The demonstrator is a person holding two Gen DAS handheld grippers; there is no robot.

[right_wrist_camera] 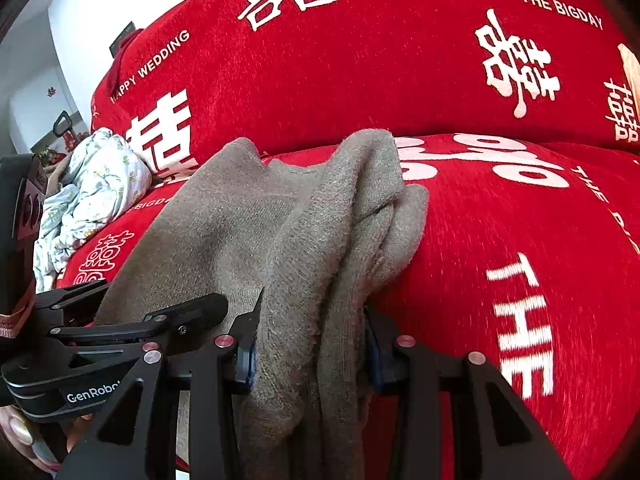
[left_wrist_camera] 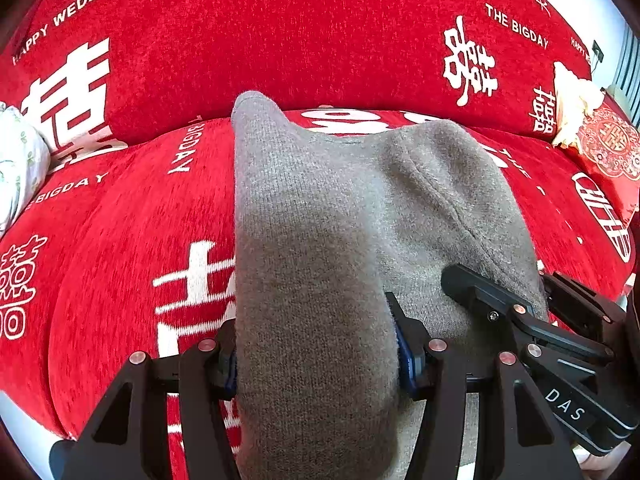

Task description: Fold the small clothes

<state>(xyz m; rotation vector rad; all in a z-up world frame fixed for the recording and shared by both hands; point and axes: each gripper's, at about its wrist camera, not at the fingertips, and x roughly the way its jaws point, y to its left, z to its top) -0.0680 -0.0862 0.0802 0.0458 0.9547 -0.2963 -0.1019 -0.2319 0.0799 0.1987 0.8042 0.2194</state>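
Note:
A grey knitted garment lies bunched over the red sofa seat. My left gripper is shut on a thick fold of it, blue pads pressing both sides. In the right wrist view the same grey garment hangs in folds, and my right gripper is shut on a bundled edge of it. The right gripper shows at the lower right of the left wrist view, the left gripper at the lower left of the right wrist view. The fingertips are hidden in cloth.
The red sofa back with white lettering rises behind the garment. A pale floral cloth lies crumpled at the left end of the seat. A cream item and a red patterned cushion sit at the right end.

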